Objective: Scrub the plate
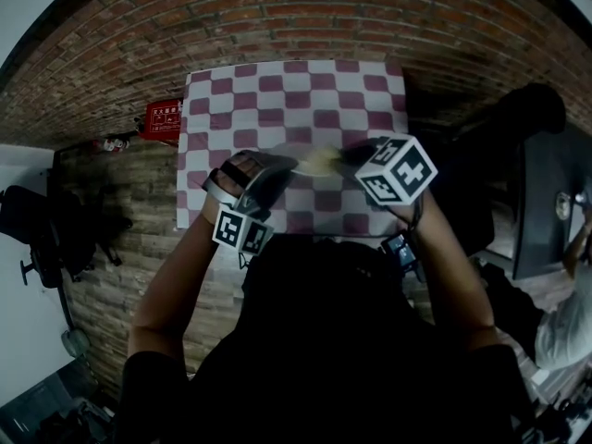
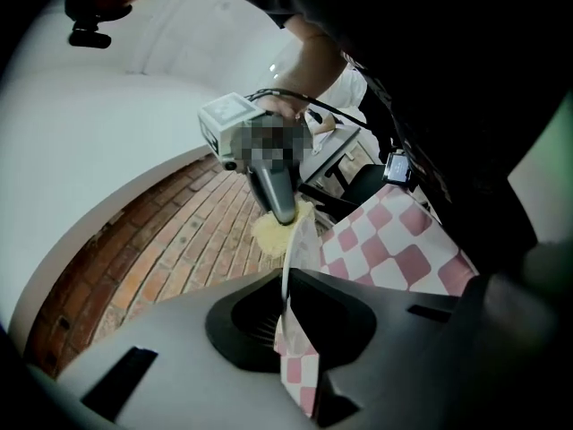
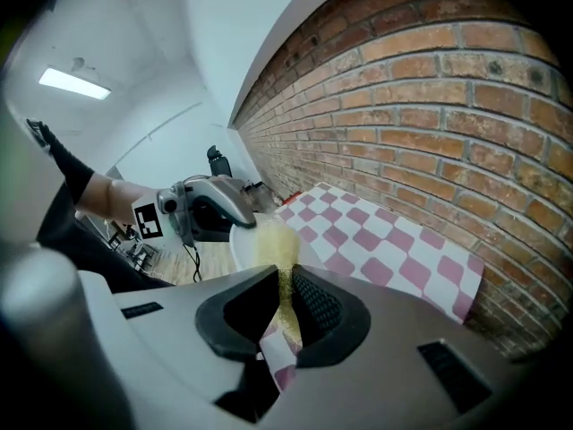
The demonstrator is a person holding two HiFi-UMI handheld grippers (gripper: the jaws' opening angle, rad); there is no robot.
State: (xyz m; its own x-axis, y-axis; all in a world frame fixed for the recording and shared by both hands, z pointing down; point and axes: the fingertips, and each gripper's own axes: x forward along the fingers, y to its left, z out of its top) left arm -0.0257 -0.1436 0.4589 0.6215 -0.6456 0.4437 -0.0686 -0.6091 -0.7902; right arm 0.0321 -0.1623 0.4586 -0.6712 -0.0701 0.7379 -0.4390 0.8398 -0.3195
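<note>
While the checkered counter (image 1: 277, 91) lies beneath, the plate (image 3: 238, 240) is held raised above it and the scrubbing step appears to be in hand; the next move likely calls for rubbing strokes across the plate's face against a firm hold. The left gripper (image 2: 286, 316) has its fingers clamped on the plate's rim, seen edge-on between them; the right gripper (image 3: 285, 307) has its fingers pinching a yellow sponge (image 3: 276, 246) that is pressed to the opposite rim.

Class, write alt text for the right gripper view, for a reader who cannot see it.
The right tongs are shut on a yellow sponge set against a white plate, which the left tongs hold by its rim. Beyond lies a pink-and-white checked cloth, with a brick wall on the right.
</note>
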